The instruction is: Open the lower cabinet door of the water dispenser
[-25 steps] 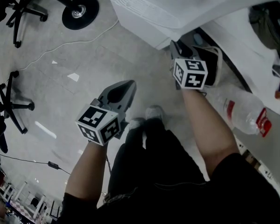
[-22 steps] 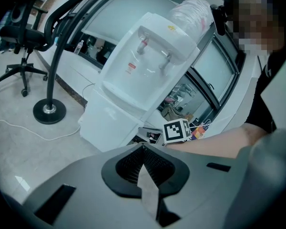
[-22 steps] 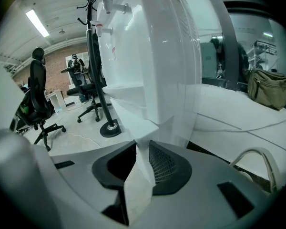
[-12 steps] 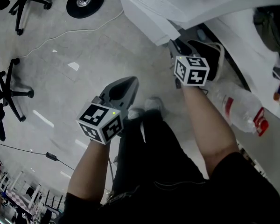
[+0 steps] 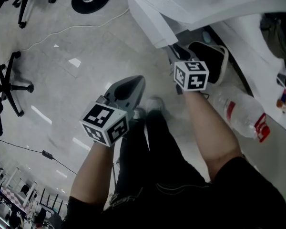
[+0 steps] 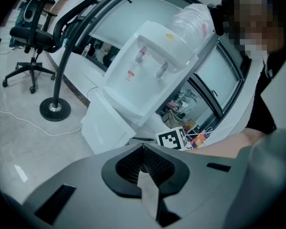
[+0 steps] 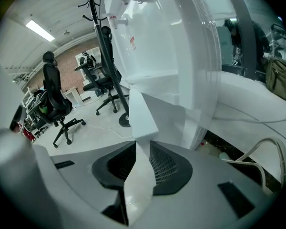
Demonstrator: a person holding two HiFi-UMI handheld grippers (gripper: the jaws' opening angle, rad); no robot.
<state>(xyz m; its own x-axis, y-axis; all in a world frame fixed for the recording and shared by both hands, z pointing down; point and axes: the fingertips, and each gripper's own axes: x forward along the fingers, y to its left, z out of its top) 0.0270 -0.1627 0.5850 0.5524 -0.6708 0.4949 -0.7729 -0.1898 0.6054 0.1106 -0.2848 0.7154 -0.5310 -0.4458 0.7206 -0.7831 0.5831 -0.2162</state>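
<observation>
While right gripper (image 7: pixel 142 144) clamps cabinet door (image 7: pixel 144 112), door swung wider; left gripper (image 6: pixel 143 149) closed, empty.

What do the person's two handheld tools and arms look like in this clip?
The left tool and right tool are grey plastic shells tapering to a point, with dark ribbed pads inside. Each carries a white cube with black square markers. No cables show. The arms are bare below short black sleeves.

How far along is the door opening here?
Done: the lower cabinet door already stands swung partly out from the water dispenser. In hand: the right gripper has its jaws clamped on the door's free edge. The left gripper is shut and empty. Left: swing it fully open, release.
</observation>
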